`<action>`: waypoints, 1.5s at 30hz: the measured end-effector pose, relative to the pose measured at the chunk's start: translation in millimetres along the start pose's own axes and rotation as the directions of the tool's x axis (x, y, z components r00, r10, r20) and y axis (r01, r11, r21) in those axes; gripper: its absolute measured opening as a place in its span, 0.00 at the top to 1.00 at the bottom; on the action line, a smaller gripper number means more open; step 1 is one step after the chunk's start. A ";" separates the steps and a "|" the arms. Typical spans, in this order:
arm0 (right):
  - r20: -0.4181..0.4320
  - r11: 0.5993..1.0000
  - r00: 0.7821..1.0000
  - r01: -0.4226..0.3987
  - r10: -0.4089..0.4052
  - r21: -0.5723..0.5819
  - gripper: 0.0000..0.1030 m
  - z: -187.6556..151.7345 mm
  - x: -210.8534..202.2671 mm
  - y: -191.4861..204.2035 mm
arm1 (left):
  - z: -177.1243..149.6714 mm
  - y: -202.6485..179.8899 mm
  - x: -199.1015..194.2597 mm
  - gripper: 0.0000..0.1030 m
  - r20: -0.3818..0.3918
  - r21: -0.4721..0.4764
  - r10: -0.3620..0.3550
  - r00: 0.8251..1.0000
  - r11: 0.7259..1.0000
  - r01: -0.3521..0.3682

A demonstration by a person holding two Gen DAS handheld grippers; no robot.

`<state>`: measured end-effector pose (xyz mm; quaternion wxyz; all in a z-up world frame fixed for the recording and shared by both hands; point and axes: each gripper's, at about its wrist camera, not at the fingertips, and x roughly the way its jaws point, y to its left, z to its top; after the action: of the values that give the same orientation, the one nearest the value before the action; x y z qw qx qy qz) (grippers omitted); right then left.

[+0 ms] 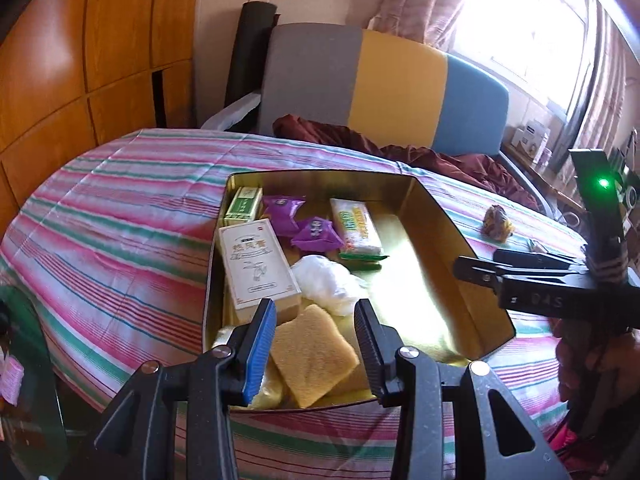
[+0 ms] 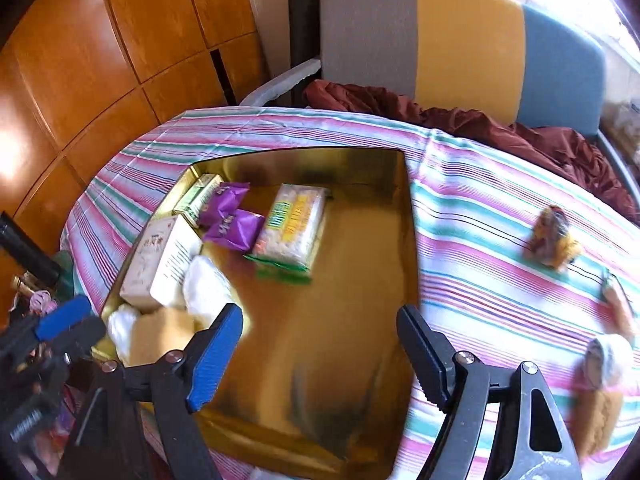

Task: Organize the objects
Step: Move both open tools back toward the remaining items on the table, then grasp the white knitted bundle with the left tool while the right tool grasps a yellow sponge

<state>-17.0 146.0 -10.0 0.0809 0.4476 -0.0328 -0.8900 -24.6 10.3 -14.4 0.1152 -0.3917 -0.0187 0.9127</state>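
Right tool [image 2: 320, 350]: released, nothing between its pads, above gold tin [image 2: 410, 220]. Left tool [image 1: 316, 332]: part-open, ungripping, over yellow sponge [image 1: 312, 356]. Tin gathers items; small toy [image 2: 554, 238] remains outside on striped surface [image 2: 480, 220].

My left gripper [image 1: 316, 320] is matte black with silver pivot screws, one ribbed pad blue; my right gripper [image 2: 320, 340] matches, a green light glowing behind its fingers.

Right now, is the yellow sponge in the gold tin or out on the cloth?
In. The yellow sponge lies inside the gold tin, at its near end beside the white wad. Neither tool grips it.
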 end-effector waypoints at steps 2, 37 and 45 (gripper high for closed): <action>0.008 1.000 1.000 0.013 -0.014 0.010 0.22 -5.7 -9.5 -13.1 | 0.3 -6.5 -1.7 0.61 0.001 0.019 -0.005 1.000 1.000 0.005; -0.004 0.488 0.934 0.190 -0.358 0.852 0.18 -102.4 -122.7 -355.8 | -9.2 -234.7 41.8 0.61 -0.246 0.376 -0.300 0.922 0.847 0.376; 0.030 0.466 0.944 0.135 -0.329 0.874 0.14 -110.4 -124.8 -358.2 | -12.0 -283.2 68.9 0.61 -0.347 0.339 -0.369 0.862 0.808 0.482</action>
<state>103.7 521.9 -24.0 -0.2787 0.3390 -0.4184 -0.7952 -6.5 300.7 -36.4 0.4001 -0.4617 0.1027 0.7850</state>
